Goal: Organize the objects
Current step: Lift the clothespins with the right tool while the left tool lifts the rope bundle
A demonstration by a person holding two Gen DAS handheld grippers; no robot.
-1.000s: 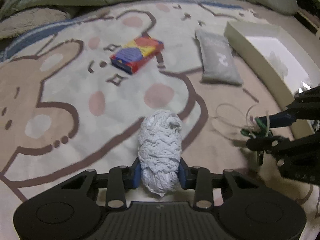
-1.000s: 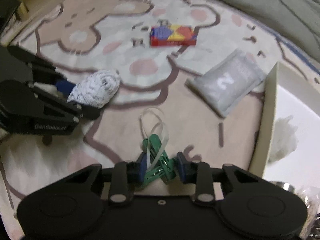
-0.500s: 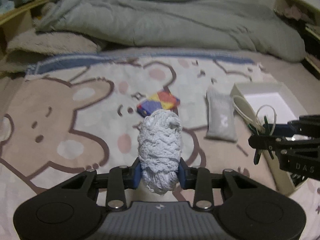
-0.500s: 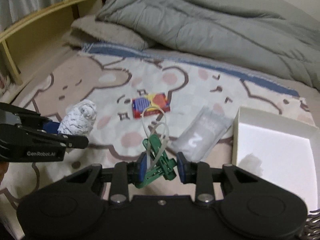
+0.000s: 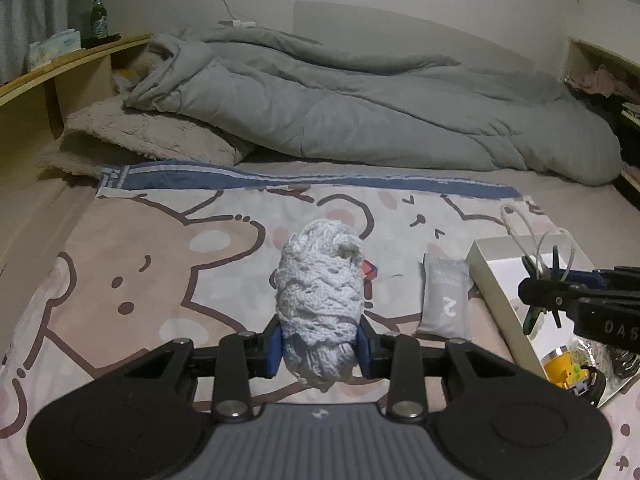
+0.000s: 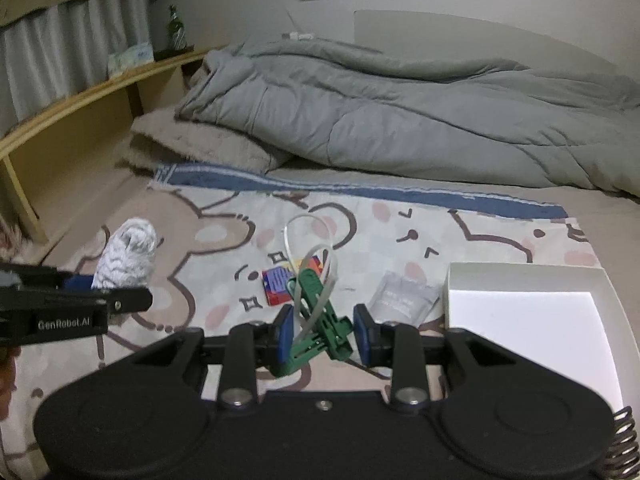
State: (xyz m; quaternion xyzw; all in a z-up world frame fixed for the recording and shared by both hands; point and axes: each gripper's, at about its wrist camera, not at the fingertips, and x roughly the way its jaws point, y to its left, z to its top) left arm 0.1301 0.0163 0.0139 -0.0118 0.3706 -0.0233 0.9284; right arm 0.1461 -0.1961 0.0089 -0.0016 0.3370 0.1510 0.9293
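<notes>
Left gripper (image 5: pixel 319 346) fingers squeeze white yarn ball (image 5: pixel 320 300), lifted clear off bed mat (image 5: pixel 160 264) for carrying. Right gripper (image 6: pixel 323 334) fingers pinch green clips (image 6: pixel 316 320) with white ties. White box (image 6: pixel 528 312) just right of right fingers, likely drop spot. Gray pouch (image 6: pixel 404 300), colorful pack (image 6: pixel 280 286) wait ahead on mat.

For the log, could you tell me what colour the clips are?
Green clips, clearest in the right wrist view.

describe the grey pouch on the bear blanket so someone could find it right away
Start at the white box on the bear blanket. The grey pouch lies flat just left of it, right of the colourful little box. It alone is plain grey, with a large 2.
</notes>
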